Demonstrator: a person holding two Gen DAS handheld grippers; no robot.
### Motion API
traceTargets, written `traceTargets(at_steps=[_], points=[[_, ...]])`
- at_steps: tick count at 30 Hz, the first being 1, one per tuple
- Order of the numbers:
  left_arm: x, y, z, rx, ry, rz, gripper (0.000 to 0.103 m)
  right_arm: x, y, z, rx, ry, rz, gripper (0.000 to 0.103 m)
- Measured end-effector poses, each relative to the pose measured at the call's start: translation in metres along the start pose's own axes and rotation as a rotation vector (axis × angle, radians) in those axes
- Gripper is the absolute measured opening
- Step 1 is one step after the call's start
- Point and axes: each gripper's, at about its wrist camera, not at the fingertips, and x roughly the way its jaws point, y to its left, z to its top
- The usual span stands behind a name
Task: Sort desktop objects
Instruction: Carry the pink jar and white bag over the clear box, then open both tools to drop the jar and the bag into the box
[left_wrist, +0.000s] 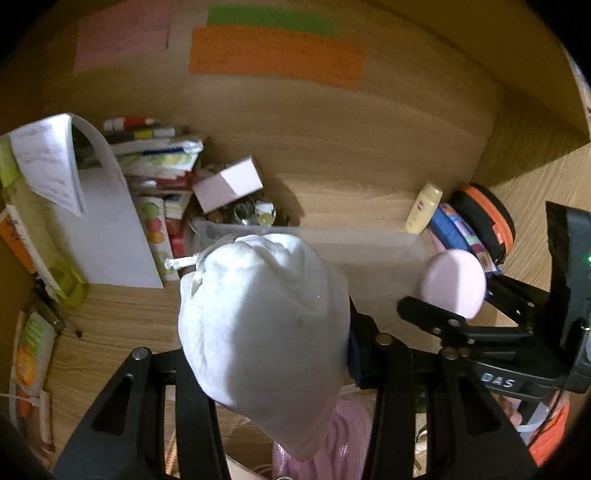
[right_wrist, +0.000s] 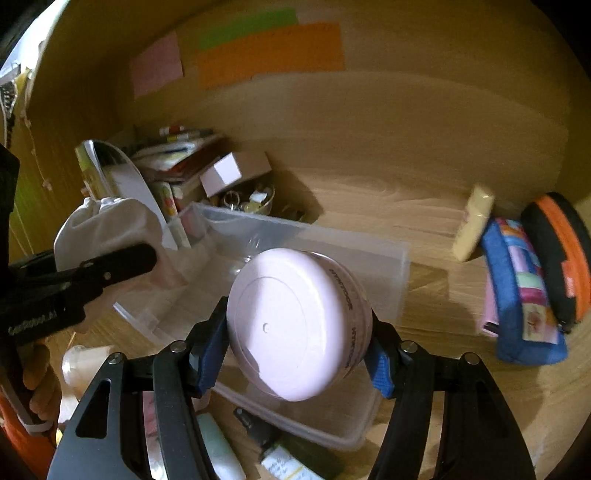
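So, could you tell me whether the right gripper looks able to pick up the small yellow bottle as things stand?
Probably not yet. The right gripper has its jaws shut on the pink round jar, so it has no free grip. The yellow bottle itself stands unobstructed on the desk, leaning against the blue pouch.

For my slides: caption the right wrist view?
Right gripper holds pink round jar above clear plastic bin.

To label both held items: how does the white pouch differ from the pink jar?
The white pouch is soft, wrinkled cloth; the pink jar is hard, smooth and round. The left gripper holds the pouch, the right gripper the jar. Both are lifted above the clear bin.
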Motion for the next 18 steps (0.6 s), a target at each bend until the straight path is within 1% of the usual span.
traceTargets(at_steps=[8,12,18], points=[[0.031,-0.005,-0.002,0.026,0.086,0.013,0.043,0.024,0.001,-0.002,-0.01,0.042,-0.012,0.06],[0.041,-0.009,-0.001,0.042,0.098,0.035,0.043,0.03,0.003,-0.005,-0.032,0.06,-0.021,0.06],[0.054,-0.008,0.002,0.03,0.132,0.035,0.043,0.037,0.002,-0.005,-0.028,0.079,-0.038,0.06]])
